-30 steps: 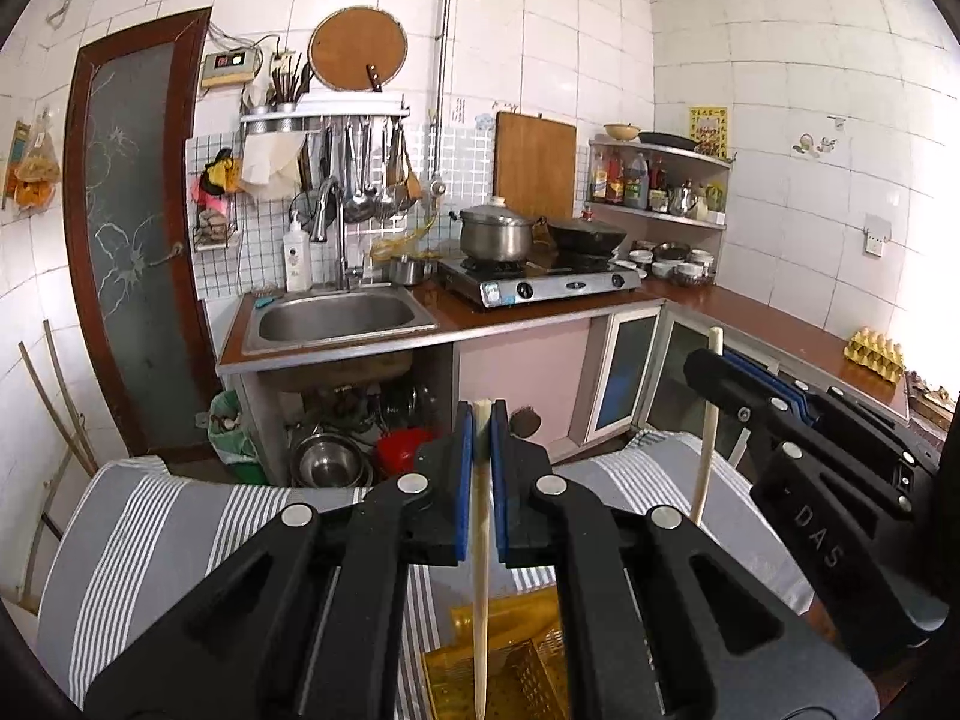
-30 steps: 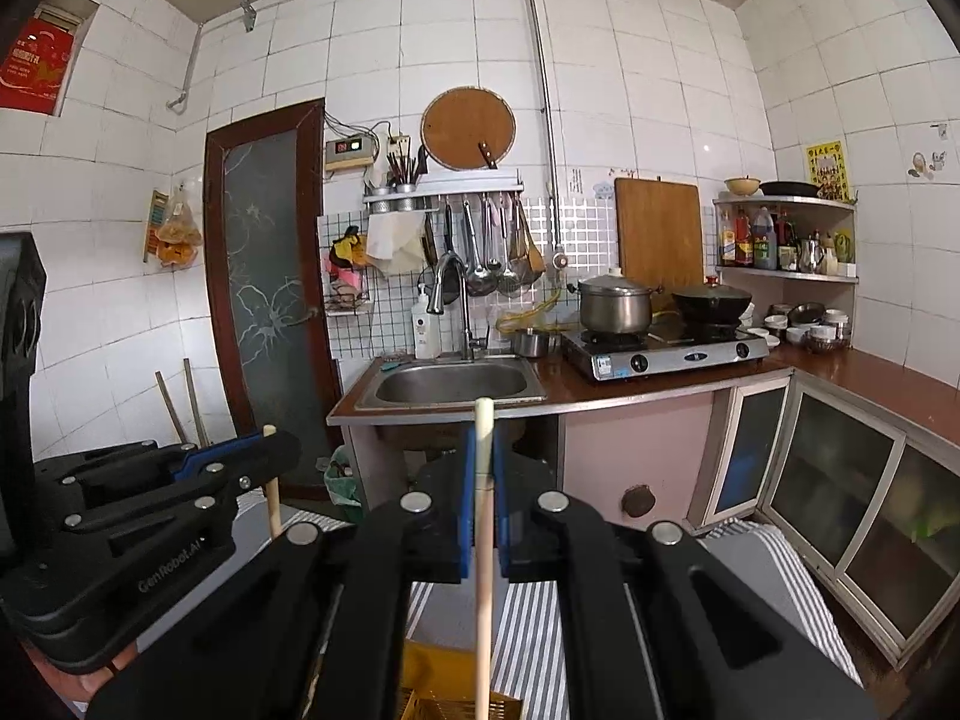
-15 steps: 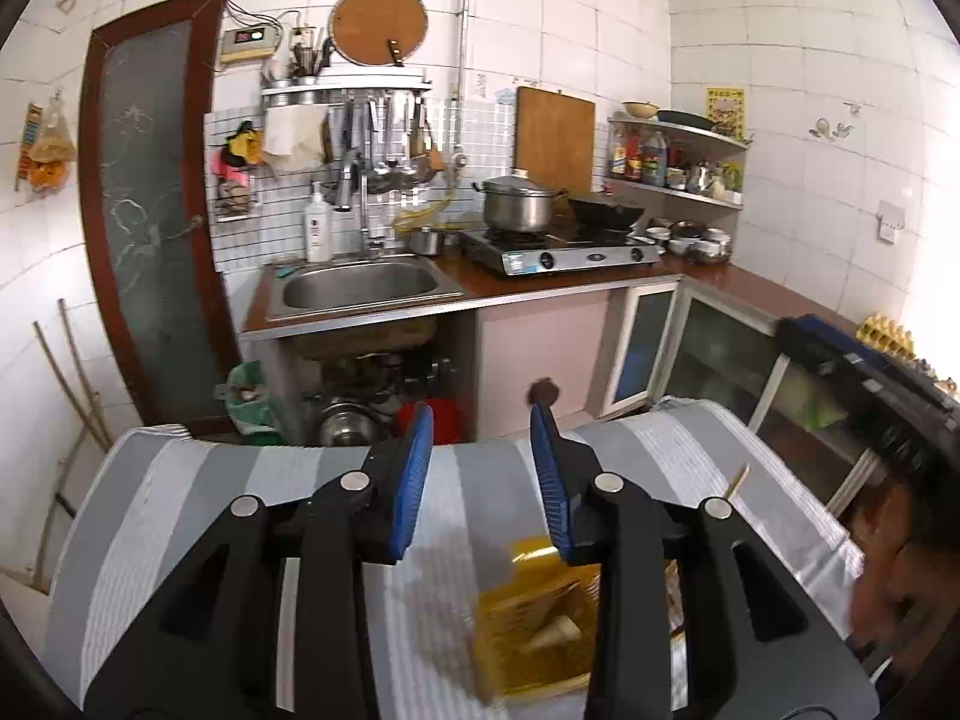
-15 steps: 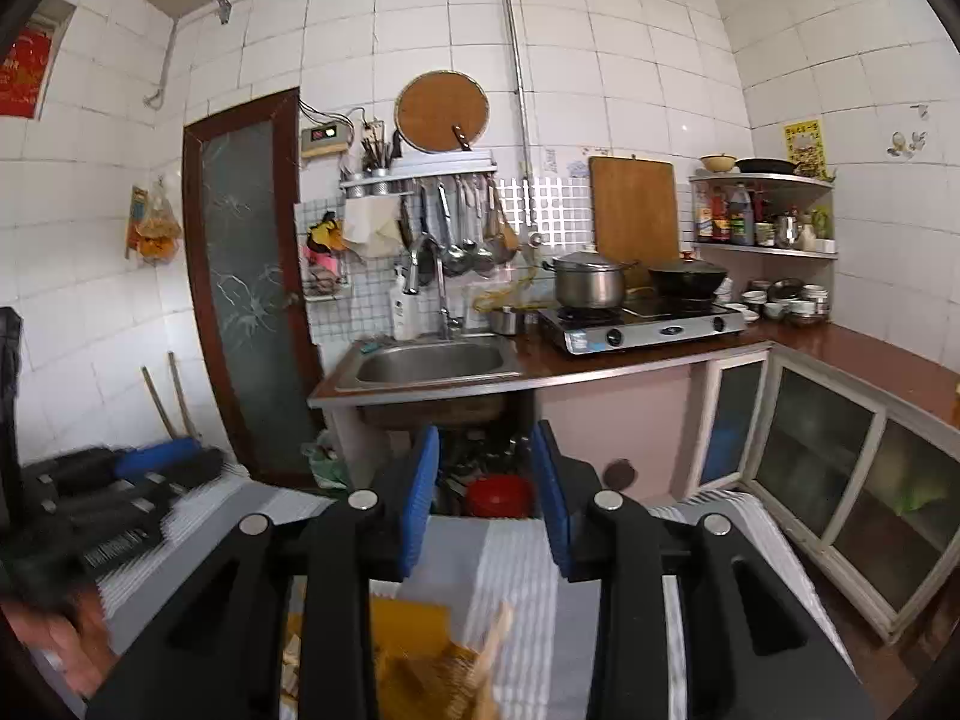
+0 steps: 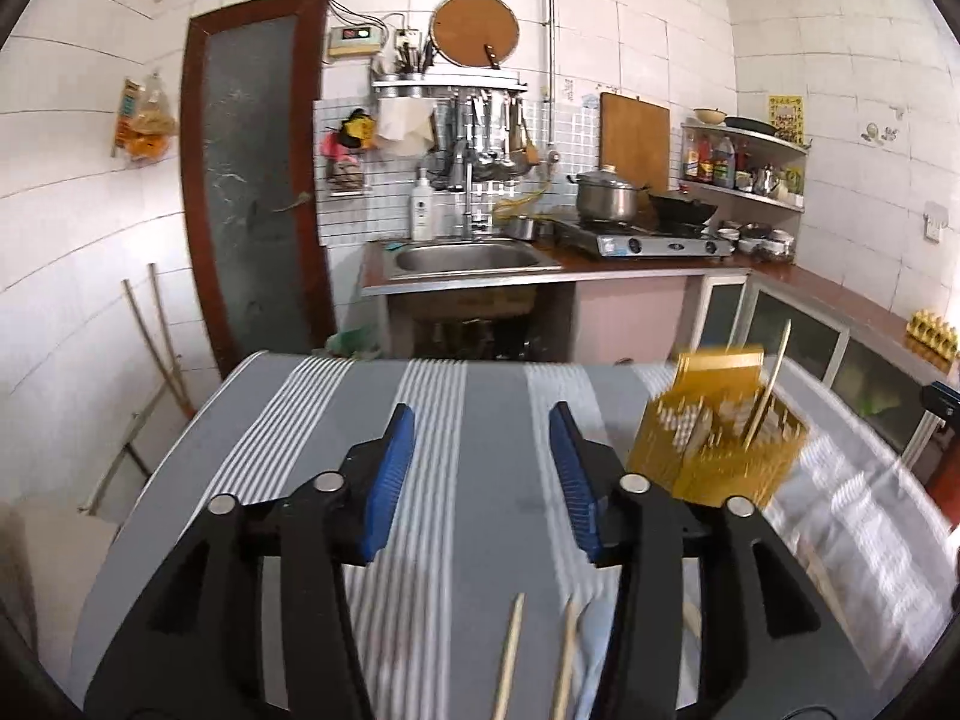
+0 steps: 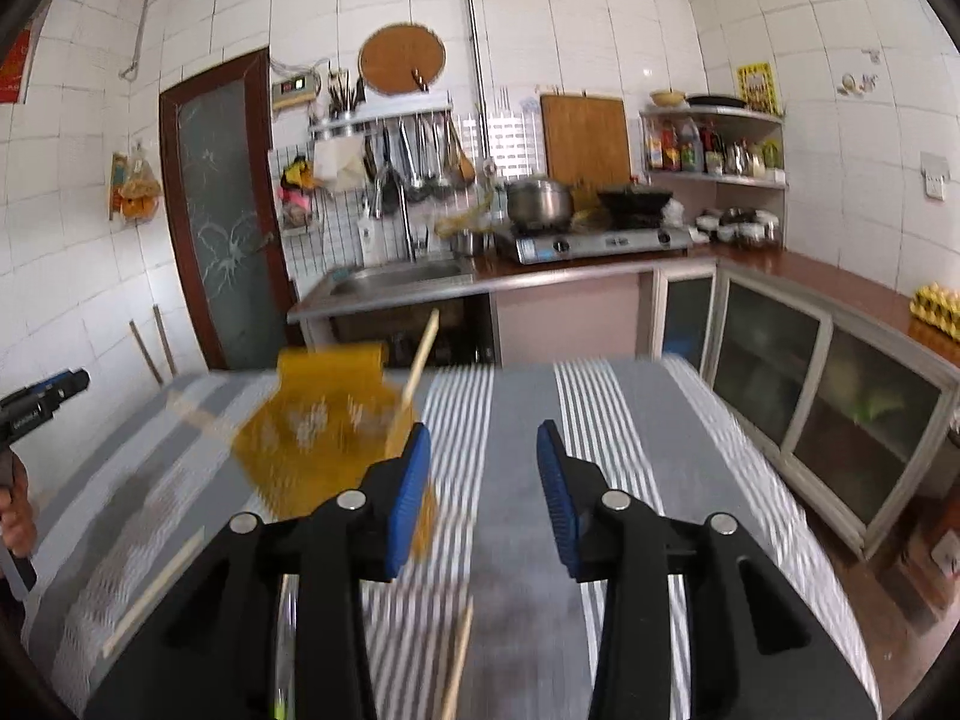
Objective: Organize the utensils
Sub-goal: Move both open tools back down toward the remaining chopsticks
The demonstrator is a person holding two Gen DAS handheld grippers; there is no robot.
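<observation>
Standing right of left gripper (image 5: pixel 482 477): basket (image 5: pixel 714 432)

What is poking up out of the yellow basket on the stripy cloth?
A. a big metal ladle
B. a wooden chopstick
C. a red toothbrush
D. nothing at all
B: a thin pale wooden chopstick stands tilted in the yellow basket, its tip rising above the rim; the right wrist view shows the same stick leaning out of the basket.
</observation>
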